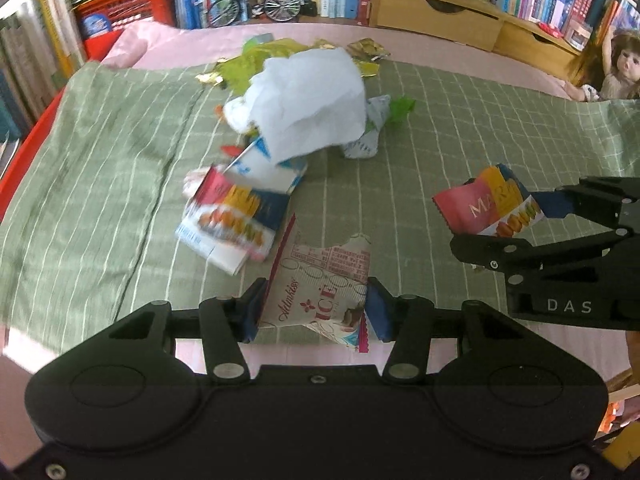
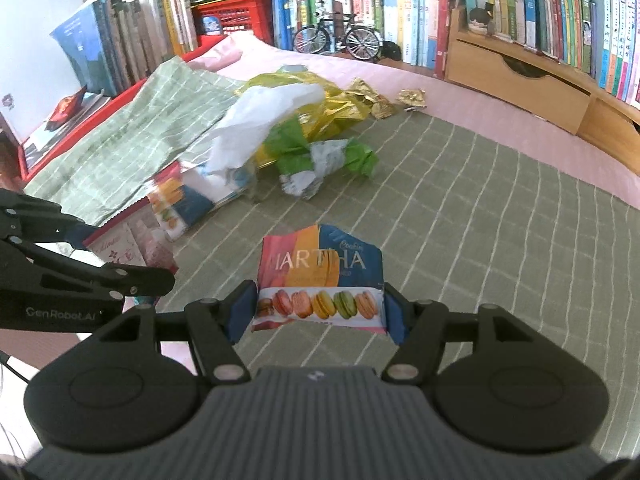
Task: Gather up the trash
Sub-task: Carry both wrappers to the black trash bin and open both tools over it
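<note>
Each wrist camera looks steeply down along its own fingers, close over the green checked cloth [image 1: 100, 168], toward the bookshelves [image 2: 400, 8]; both views share the trash heap [image 1: 304, 120], and each catches the other gripper at its edge

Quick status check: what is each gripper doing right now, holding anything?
Left gripper: closed on the cream-and-red torn ice-cream wrapper.
Right gripper: closed on the pink, orange and blue macaron cookie packet.
</note>
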Demonstrator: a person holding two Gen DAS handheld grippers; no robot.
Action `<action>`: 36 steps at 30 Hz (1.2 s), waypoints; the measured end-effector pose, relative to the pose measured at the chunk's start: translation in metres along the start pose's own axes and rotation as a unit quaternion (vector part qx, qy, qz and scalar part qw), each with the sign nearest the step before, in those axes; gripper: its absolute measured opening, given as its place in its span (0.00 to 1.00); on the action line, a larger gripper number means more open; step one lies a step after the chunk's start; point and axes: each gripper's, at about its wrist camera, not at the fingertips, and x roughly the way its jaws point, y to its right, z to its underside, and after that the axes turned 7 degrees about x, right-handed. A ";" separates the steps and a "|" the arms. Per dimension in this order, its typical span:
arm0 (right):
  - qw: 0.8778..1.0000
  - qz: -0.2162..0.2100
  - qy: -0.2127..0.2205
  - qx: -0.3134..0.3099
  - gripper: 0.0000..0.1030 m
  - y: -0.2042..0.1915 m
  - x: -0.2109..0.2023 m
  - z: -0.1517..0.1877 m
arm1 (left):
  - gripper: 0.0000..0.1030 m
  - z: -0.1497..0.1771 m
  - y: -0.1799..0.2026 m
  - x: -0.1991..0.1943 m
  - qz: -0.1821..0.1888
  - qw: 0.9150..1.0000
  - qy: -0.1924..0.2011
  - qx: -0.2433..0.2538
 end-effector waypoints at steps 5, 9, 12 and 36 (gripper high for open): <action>1.000 -0.016 -0.009 -0.005 0.65 -0.023 -0.010 0.013 | 0.48 0.028 -0.011 -0.020 -0.003 1.000 -0.002 -0.023; 0.999 -0.026 -0.015 -0.010 0.65 -0.042 -0.017 0.025 | 0.48 0.053 -0.021 -0.034 -0.006 0.999 -0.004 -0.041; 0.999 -0.035 -0.021 -0.015 0.65 -0.057 -0.022 0.034 | 0.48 0.070 -0.027 -0.041 -0.008 0.999 -0.007 -0.052; 0.988 -0.072 -0.113 -0.079 0.67 -0.131 -0.020 0.129 | 0.48 0.210 -0.060 -0.046 -0.005 0.988 -0.091 -0.125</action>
